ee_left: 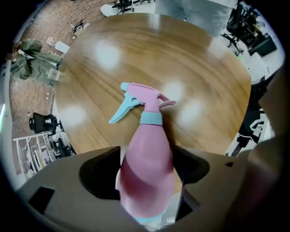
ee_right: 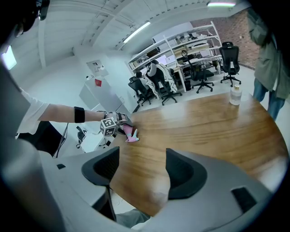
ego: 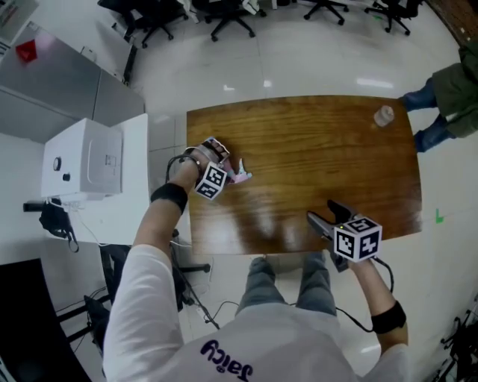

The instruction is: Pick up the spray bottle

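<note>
A pink spray bottle (ee_left: 147,154) with a light-blue trigger and collar fills the middle of the left gripper view. My left gripper (ee_left: 147,174) is shut on its body, and the nozzle points away over the wooden table (ee_left: 199,59). In the head view the left gripper (ego: 224,170) is near the table's left edge, and the bottle's head (ego: 240,177) sticks out to its right. I cannot tell whether the bottle touches the table. My right gripper (ego: 326,214) stands open at the near edge with nothing between its jaws; its own view shows the bottle (ee_right: 131,135) far off.
A small clear container (ego: 383,116) stands at the table's far right corner, beside a person in a green coat (ego: 455,89). A white box (ego: 84,159) sits on a side table to the left. Office chairs (ego: 224,15) line the back.
</note>
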